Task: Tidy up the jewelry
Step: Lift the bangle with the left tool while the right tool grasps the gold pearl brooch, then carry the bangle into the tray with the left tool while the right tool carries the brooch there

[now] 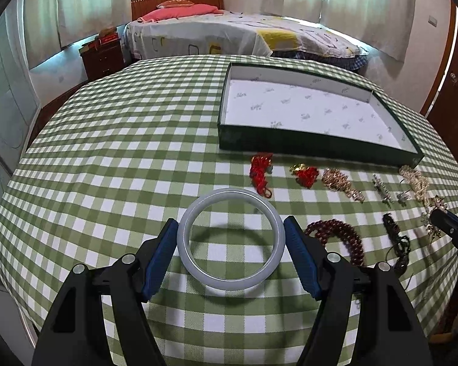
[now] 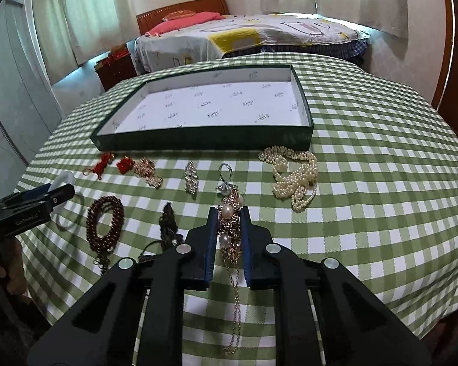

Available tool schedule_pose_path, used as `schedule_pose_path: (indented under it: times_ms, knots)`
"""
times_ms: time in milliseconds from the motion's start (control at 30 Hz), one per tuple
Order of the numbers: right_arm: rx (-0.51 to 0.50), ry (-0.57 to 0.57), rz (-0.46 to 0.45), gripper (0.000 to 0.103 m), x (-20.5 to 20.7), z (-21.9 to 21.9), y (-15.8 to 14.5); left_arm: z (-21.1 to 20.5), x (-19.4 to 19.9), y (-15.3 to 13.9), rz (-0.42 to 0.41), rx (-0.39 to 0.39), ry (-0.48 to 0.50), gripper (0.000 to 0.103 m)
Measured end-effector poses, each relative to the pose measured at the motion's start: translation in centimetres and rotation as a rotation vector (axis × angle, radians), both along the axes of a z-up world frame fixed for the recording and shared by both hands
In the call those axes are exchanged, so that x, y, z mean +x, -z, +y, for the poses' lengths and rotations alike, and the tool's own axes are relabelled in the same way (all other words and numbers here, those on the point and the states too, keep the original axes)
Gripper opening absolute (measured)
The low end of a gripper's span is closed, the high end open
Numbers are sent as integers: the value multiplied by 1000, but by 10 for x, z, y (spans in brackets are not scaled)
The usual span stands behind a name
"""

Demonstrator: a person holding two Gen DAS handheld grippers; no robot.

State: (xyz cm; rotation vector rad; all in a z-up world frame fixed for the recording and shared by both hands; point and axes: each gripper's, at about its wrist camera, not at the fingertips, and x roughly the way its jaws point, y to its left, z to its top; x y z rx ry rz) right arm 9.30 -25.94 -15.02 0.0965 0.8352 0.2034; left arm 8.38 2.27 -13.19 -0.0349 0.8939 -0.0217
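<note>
My left gripper (image 1: 230, 227) is shut on a pale grey bangle (image 1: 229, 285), its blue pads pressing on the ring's two sides; the bangle hangs just above the checked cloth. In the right wrist view that gripper (image 2: 53, 195) sits at the left edge, over the bangle's ring-shaped shadow. My right gripper (image 2: 229, 213) is shut on a gold-and-pearl chain ornament (image 2: 229, 228), whose chain dangles below the pads. The right gripper's tip (image 1: 444, 221) shows at the right edge of the left wrist view. A dark green tray (image 1: 290, 145) (image 2: 198, 141) with white printed lining stands empty behind the jewelry.
On the green checked tablecloth (image 2: 381, 213) lie red knots (image 2: 102, 163), a gold brooch (image 2: 149, 172), a silver brooch (image 2: 191, 180), a ring (image 2: 226, 170), a pearl necklace (image 2: 296, 177), dark red beads (image 2: 103, 225) and a black cord (image 2: 168, 225). A bed (image 1: 229, 33) stands beyond the table.
</note>
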Motion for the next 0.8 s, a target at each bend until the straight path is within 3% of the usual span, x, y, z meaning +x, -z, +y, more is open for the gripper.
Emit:
schedule_pose_path:
  times_ms: [433, 800]
  knots:
    - [59, 9, -158, 15, 5, -10, -65, -3, 9, -43, -96, -36, 11, 68]
    - [92, 13, -267, 15, 48, -21, -111, -18, 43, -85, -204, -40, 53, 68]
